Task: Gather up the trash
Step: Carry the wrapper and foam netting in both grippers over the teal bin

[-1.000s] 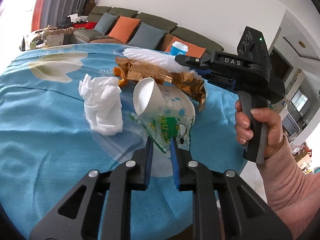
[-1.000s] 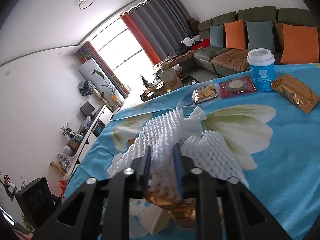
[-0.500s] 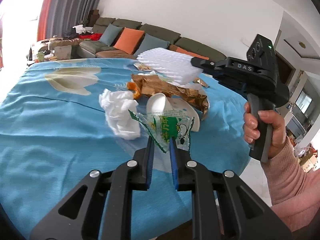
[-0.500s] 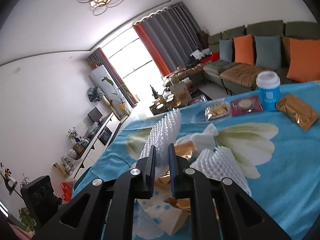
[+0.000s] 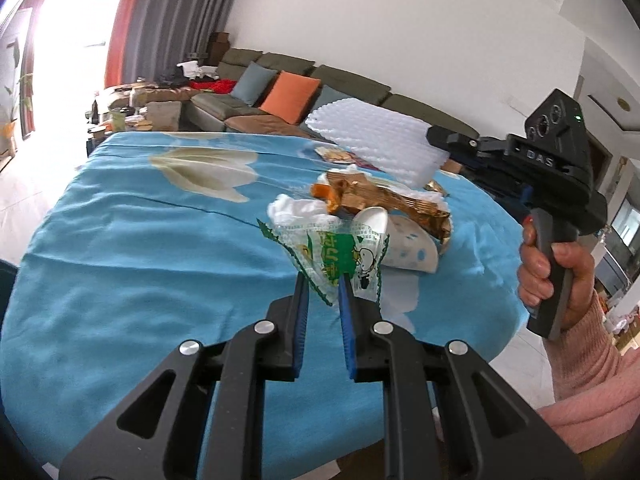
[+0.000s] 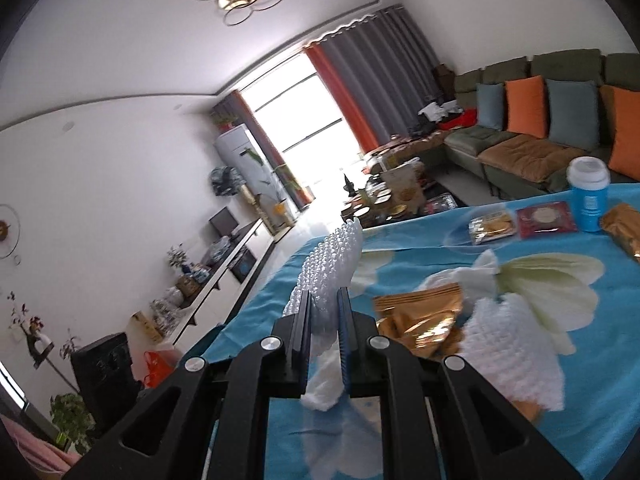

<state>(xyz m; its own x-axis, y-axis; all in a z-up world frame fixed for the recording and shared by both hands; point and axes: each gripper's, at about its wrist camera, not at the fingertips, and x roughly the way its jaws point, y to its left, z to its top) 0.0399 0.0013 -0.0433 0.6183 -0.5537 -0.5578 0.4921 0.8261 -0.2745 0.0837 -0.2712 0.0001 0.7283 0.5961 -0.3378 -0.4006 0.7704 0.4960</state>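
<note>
My left gripper [image 5: 323,286] is shut on a clear and green snack wrapper [image 5: 334,254], held above the blue tablecloth [image 5: 132,264]. My right gripper [image 6: 325,300] is shut on a white foam net [image 6: 330,266], lifted off the table; it also shows in the left wrist view [image 5: 380,148]. On the table lie a white paper cup [image 5: 400,240] on its side, a gold foil wrapper [image 5: 384,200], a crumpled tissue [image 5: 298,210] and a second foam net [image 6: 512,356].
A blue cup with a white lid [image 6: 588,192] and sealed snack packs [image 6: 520,222] stand at the table's far side. A sofa with cushions [image 6: 532,128] is behind. The table edge [image 5: 472,360] drops off near the right hand.
Both grippers have lifted up and back from the trash pile. The snack wrapper came off the table with the left gripper; the foam net rose with the right one.
</note>
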